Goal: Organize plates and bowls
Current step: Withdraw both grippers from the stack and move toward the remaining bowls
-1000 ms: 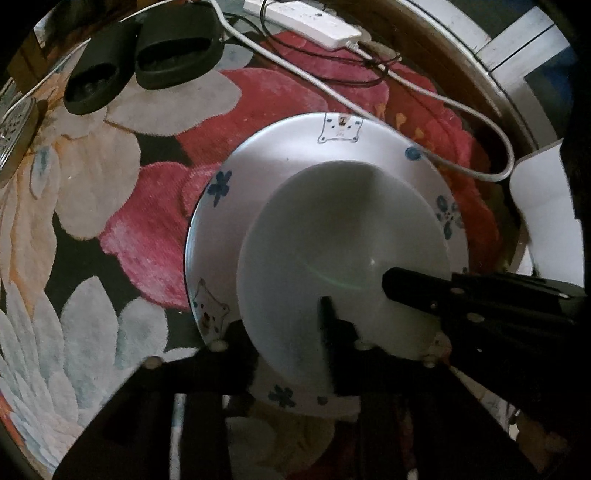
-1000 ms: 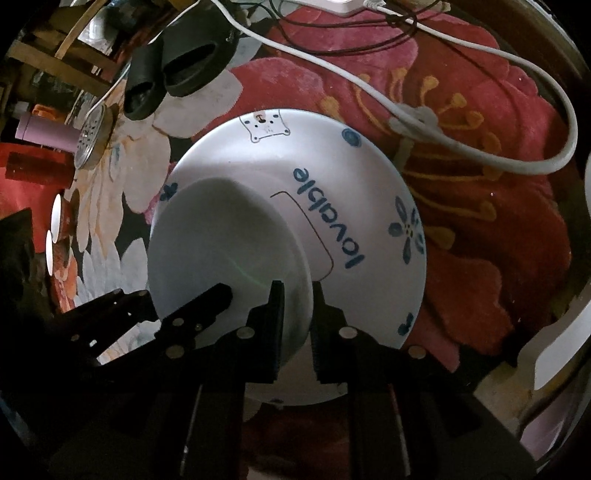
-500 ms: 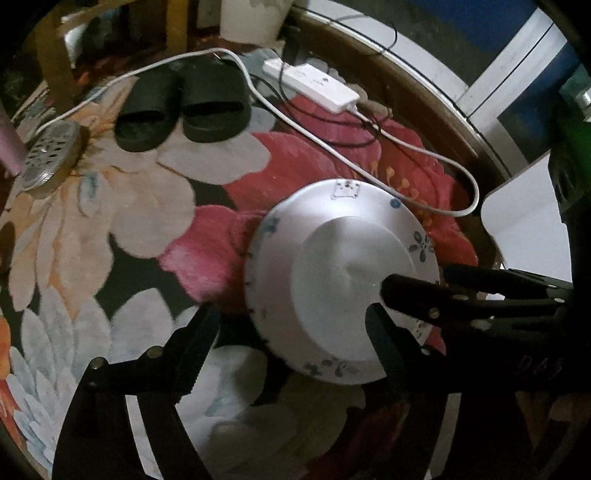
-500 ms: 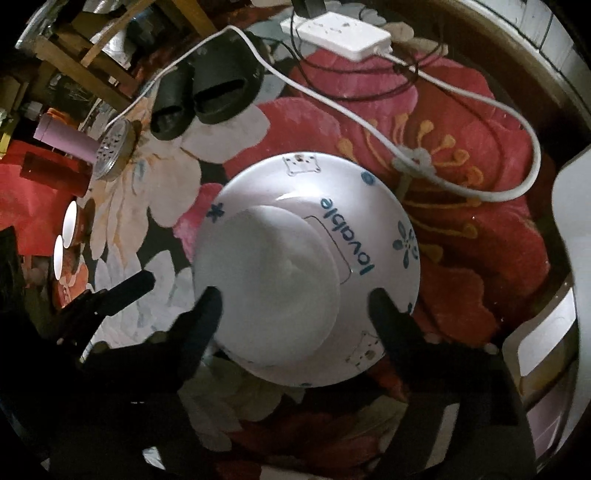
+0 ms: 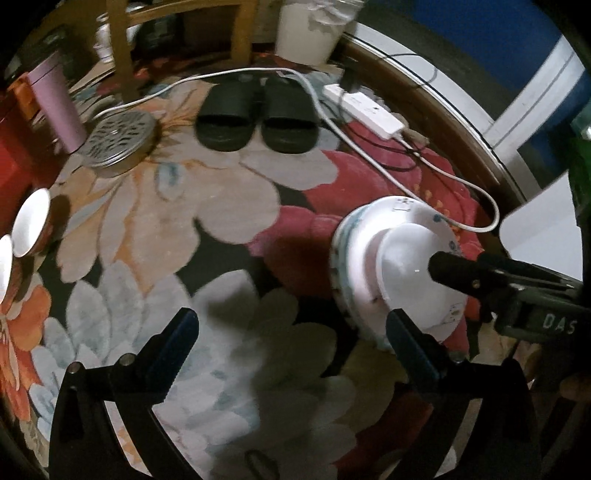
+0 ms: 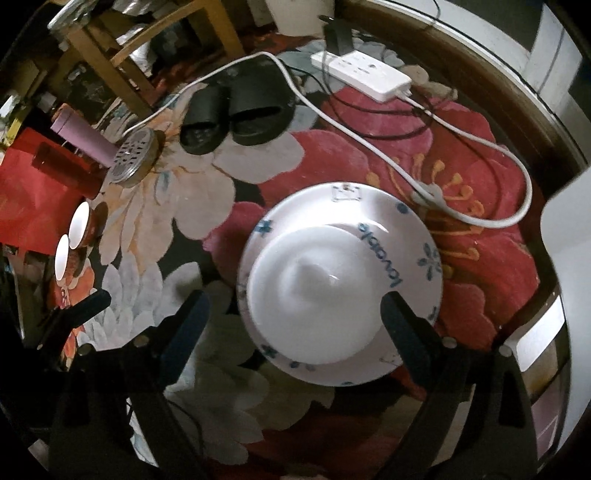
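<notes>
A stack of upturned white dishes sits on the floral rug: a plain white bowl (image 6: 314, 295) on top of a larger blue-patterned plate (image 6: 399, 236) marked "lovable". The stack also shows at the right of the left wrist view (image 5: 391, 273). My right gripper (image 6: 291, 314) is open, its fingers either side of the stack and above it, holding nothing. My left gripper (image 5: 291, 332) is open and empty, left of the stack. Two small white-lined cups (image 6: 74, 236) stand at the far left, also in the left wrist view (image 5: 29, 229).
Black slippers (image 5: 258, 114), a white power strip (image 6: 362, 74) with a cable (image 6: 480, 218) looping beside the plate, a perforated metal lid (image 5: 118, 136), a pink bottle (image 5: 55, 107), a wooden chair leg (image 5: 122, 62) and a white bucket (image 5: 310, 33) lie beyond.
Both grippers let go of the white bowl, opened wide and drew back upward. The left gripper swung left, bringing the two cups into view.
</notes>
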### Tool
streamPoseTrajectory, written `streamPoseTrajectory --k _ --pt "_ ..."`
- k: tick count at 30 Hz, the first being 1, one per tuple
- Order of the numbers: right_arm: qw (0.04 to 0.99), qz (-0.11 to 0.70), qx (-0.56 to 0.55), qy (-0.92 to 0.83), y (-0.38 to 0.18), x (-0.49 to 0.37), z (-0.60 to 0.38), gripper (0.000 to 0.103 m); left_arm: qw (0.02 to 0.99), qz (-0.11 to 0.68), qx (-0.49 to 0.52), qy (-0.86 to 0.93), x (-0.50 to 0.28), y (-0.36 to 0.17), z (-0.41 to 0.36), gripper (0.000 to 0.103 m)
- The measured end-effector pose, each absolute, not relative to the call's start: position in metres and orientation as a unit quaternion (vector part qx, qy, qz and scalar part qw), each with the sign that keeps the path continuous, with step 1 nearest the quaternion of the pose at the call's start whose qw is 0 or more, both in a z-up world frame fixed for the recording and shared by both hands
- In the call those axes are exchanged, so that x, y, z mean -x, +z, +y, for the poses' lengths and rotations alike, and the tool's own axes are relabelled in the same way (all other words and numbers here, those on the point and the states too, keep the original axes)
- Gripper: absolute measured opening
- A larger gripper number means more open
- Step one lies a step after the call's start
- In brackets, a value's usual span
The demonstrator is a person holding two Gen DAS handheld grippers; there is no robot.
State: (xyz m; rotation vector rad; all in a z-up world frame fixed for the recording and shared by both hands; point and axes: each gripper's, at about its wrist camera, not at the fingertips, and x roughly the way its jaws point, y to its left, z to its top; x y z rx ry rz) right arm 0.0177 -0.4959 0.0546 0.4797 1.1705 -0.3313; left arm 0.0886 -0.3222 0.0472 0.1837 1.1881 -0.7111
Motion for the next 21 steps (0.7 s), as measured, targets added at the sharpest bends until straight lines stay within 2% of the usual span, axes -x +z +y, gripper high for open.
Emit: streamPoseTrajectory --k 21 --pt "0.801 0.564 -0.191 -0.067 0.045 -0.056 -0.393 0.095 0.791 0.559 -0.048 -0.244 -0.105 0.031 -0.204 0.102"
